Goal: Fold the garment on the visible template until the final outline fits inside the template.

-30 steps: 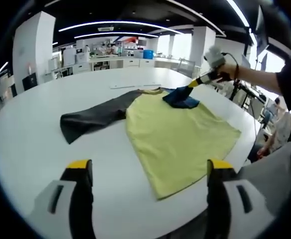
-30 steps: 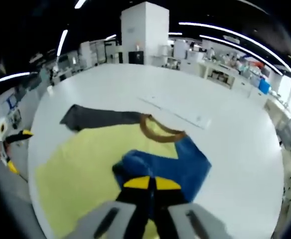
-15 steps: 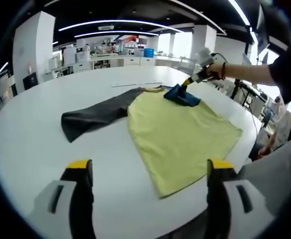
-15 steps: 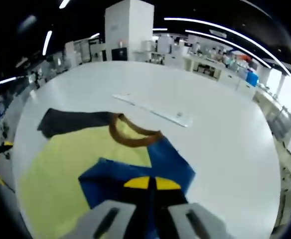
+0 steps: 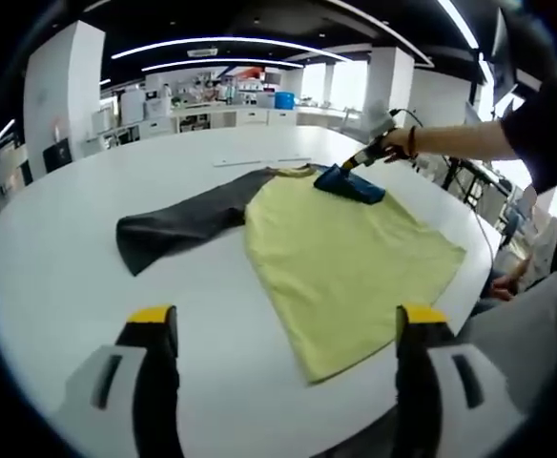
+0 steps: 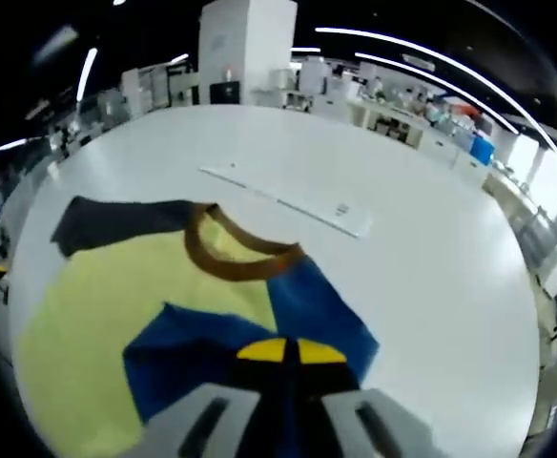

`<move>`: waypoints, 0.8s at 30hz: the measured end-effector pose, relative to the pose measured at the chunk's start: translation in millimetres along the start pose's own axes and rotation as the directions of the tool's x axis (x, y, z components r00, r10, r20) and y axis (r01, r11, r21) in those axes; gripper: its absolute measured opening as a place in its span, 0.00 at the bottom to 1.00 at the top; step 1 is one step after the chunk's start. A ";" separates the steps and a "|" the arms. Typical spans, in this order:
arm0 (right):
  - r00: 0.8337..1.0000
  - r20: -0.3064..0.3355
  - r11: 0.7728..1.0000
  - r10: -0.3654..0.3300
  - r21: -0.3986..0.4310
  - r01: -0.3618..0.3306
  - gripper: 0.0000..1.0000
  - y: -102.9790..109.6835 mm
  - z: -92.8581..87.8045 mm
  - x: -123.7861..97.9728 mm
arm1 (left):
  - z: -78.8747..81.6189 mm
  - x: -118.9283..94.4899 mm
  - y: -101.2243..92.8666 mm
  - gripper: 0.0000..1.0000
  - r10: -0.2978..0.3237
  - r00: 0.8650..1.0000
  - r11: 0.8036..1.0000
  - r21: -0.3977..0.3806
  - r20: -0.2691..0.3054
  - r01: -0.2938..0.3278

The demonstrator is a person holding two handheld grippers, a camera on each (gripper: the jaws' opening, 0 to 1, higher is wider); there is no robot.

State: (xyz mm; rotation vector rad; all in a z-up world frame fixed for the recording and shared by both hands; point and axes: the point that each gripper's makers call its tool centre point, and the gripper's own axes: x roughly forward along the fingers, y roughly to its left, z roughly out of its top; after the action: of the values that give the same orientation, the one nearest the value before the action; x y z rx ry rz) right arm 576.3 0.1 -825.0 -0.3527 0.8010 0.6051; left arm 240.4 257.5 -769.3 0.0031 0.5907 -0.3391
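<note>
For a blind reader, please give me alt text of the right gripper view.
The right tongs are shut on the blue sleeve of a yellow shirt lying on a white table. The shirt has a brown collar and a dark sleeve.

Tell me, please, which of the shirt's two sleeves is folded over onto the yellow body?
The blue sleeve, pinched by the right tongs, lies folded onto the yellow. The dark sleeve lies spread flat on the table.

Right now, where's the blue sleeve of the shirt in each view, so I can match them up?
Left gripper view: blue sleeve upper right of centre, held by the right gripper.
Right gripper view: blue sleeve lower centre, just above the closed jaws.
Shared landmark: the brown collar.
</note>
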 end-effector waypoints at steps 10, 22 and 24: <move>0.999 -0.032 0.999 0.017 0.039 -0.016 0.00 -1.7 -6.0 10.6 | 3.2 1.4 4.2 0.93 0.001 1.000 1.000 -0.017 0.013 0.000; 1.000 0.021 0.981 0.017 0.191 -0.021 0.32 -2.8 8.8 -17.0 | 10.7 -3.6 7.4 0.94 0.013 1.000 1.000 0.011 0.023 -0.013; 1.000 0.007 0.981 0.025 0.195 -0.026 0.32 6.7 2.1 -24.6 | 10.6 -4.4 8.3 0.95 0.015 1.000 1.000 0.015 0.023 -0.015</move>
State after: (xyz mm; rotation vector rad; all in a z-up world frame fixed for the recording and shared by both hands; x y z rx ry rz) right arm 559.9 -2.6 -805.6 -0.1619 0.8537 0.5457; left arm 245.3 265.6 -758.8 0.0182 0.5654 -0.3286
